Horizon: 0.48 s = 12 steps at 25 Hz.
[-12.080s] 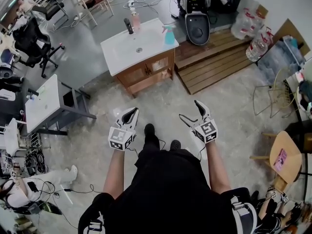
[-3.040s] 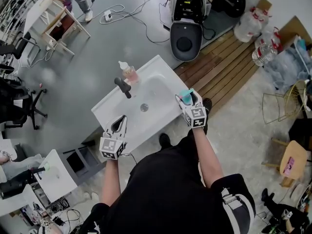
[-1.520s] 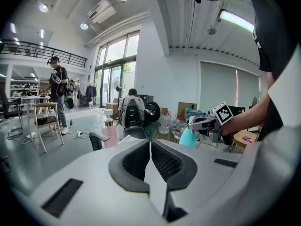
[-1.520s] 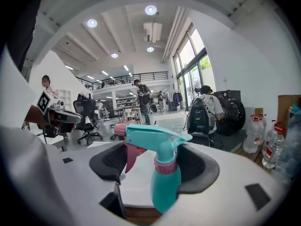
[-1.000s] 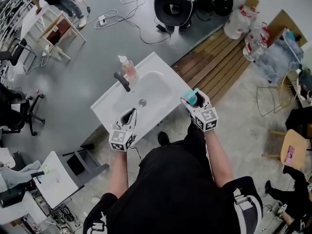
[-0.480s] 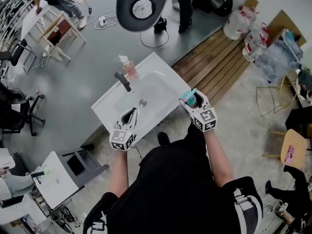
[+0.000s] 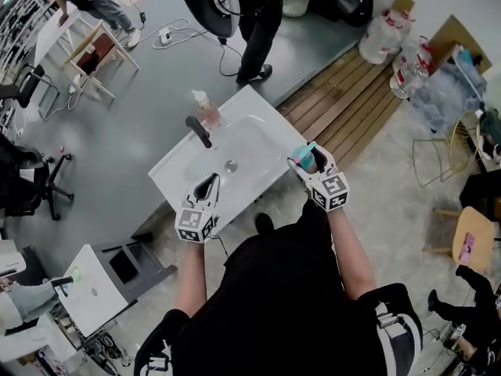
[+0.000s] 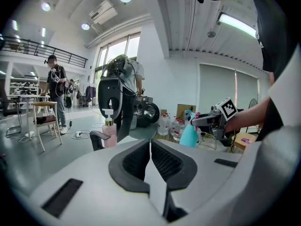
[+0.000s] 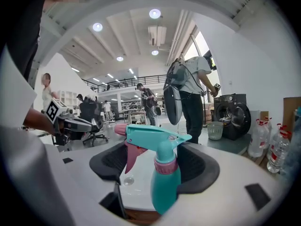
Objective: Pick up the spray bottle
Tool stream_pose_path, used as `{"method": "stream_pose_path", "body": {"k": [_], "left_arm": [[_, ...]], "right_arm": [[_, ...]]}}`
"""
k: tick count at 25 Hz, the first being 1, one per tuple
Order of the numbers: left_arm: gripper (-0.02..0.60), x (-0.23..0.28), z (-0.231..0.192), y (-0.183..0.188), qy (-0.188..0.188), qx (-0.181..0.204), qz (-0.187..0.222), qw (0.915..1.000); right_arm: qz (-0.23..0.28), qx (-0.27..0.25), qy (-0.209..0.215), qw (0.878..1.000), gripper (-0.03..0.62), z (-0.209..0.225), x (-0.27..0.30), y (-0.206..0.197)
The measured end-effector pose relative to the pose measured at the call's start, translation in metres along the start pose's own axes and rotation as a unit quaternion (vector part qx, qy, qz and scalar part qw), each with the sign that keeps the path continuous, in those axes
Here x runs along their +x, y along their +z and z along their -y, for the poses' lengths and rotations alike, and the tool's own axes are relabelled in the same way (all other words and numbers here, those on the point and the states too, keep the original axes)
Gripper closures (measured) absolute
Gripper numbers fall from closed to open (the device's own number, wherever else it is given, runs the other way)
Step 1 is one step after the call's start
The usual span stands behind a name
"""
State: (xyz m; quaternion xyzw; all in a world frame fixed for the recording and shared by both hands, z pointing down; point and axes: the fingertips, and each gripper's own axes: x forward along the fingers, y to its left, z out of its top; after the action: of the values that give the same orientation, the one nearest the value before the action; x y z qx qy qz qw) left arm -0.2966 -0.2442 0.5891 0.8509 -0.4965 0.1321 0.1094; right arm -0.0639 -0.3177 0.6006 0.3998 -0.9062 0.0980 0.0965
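We see the teal plastic spray bottle with the pink trigger (image 9: 164,182) upright at the right corner of the white washbasin tabletop (image 7: 180,180). Right gripper (image 7: 311,157) jaws spread around it; one pad touches, the other seems to leave a gap. Left gripper (image 7: 208,183) jaws pressed together, empty, over the near edge.

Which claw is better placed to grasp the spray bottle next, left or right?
Right. The spray bottle stands between the open jaws of the right claw, so it only needs to close. The left claw is shut, empty, and across the sink from the bottle.
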Motion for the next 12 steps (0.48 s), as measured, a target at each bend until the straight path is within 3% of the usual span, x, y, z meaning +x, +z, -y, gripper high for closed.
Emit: {"method": "stream_pose_path", "body": {"k": [12], "left_arm": [[0.552, -0.0074, -0.0015, -0.0059, 0.003, -0.002, -0.001, 1.0]], "right_arm": [[-0.001, 0.006, 0.0, 1.0, 0.258, -0.0056, -0.0009, -0.0043]]}}
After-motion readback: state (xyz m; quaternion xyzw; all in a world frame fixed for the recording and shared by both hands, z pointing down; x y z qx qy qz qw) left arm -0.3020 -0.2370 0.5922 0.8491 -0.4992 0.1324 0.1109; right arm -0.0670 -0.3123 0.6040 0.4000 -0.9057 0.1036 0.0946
